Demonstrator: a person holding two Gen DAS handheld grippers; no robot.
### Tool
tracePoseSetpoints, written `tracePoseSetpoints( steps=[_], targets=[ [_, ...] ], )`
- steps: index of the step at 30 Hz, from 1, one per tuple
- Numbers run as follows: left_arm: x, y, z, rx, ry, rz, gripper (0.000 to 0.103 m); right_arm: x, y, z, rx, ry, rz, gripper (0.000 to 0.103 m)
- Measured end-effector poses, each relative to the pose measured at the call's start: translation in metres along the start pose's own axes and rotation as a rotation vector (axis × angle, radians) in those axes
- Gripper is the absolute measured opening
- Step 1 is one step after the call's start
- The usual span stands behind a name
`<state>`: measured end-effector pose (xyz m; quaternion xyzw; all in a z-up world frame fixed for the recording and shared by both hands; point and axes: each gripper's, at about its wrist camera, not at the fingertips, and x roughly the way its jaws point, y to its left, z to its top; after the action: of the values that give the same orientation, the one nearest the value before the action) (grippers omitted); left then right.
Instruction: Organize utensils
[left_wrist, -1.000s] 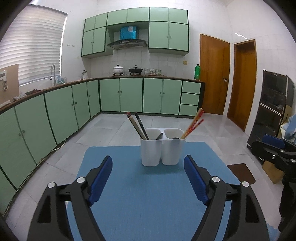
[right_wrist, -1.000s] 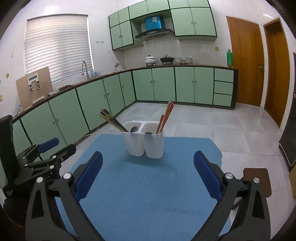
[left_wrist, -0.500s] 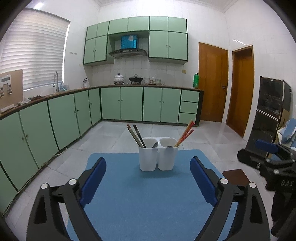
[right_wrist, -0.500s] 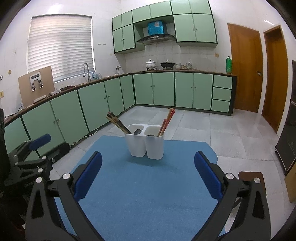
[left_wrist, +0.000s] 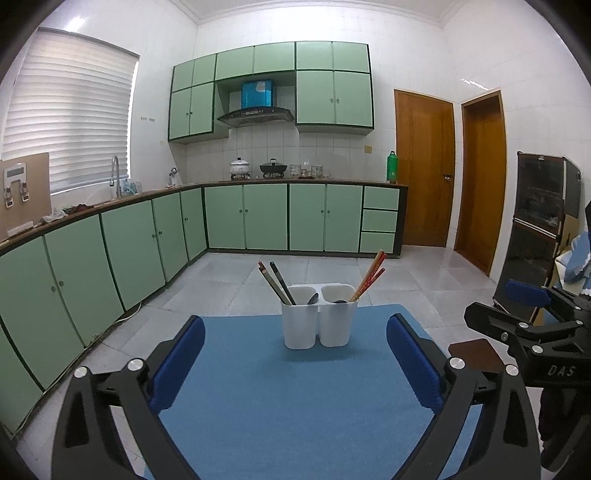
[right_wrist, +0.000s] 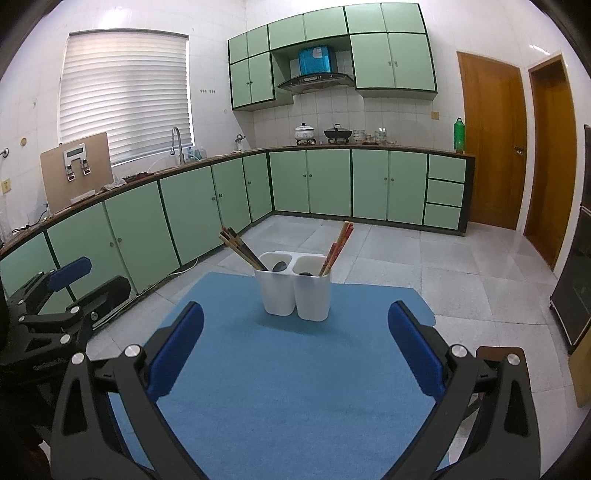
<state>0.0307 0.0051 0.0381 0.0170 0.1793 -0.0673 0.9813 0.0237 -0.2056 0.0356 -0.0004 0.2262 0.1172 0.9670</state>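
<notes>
A white two-compartment holder (left_wrist: 318, 325) stands at the far end of the blue mat (left_wrist: 295, 406). Its left cup holds dark chopsticks (left_wrist: 277, 282) and a spoon (left_wrist: 312, 298). Its right cup holds reddish chopsticks (left_wrist: 369, 275) and a dark spoon. My left gripper (left_wrist: 295, 365) is open and empty, well short of the holder. My right gripper (right_wrist: 295, 349) is open and empty too, facing the holder (right_wrist: 295, 291). Each gripper shows at the edge of the other's view: the right one (left_wrist: 532, 314) and the left one (right_wrist: 59, 291).
The mat (right_wrist: 295, 387) covers a small table with tiled floor beyond. A brown pad (left_wrist: 476, 352) lies right of the mat. Green cabinets (left_wrist: 110, 258) line the left and back walls. A dark cabinet (left_wrist: 539, 221) stands at the right.
Both grippers have pulled back and risen away from the holder, which now looks smaller and farther. Both stay open and empty.
</notes>
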Motion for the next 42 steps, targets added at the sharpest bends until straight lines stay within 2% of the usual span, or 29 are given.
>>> tracePoseSetpoints(
  steps=[42],
  targets=[
    [-0.0004, 0.0057, -0.0006, -0.002, 0.002, 0.014, 0.097, 0.0048, 0.0064, 0.0018, -0.012, 0.009, 0.013, 0.097]
  ],
)
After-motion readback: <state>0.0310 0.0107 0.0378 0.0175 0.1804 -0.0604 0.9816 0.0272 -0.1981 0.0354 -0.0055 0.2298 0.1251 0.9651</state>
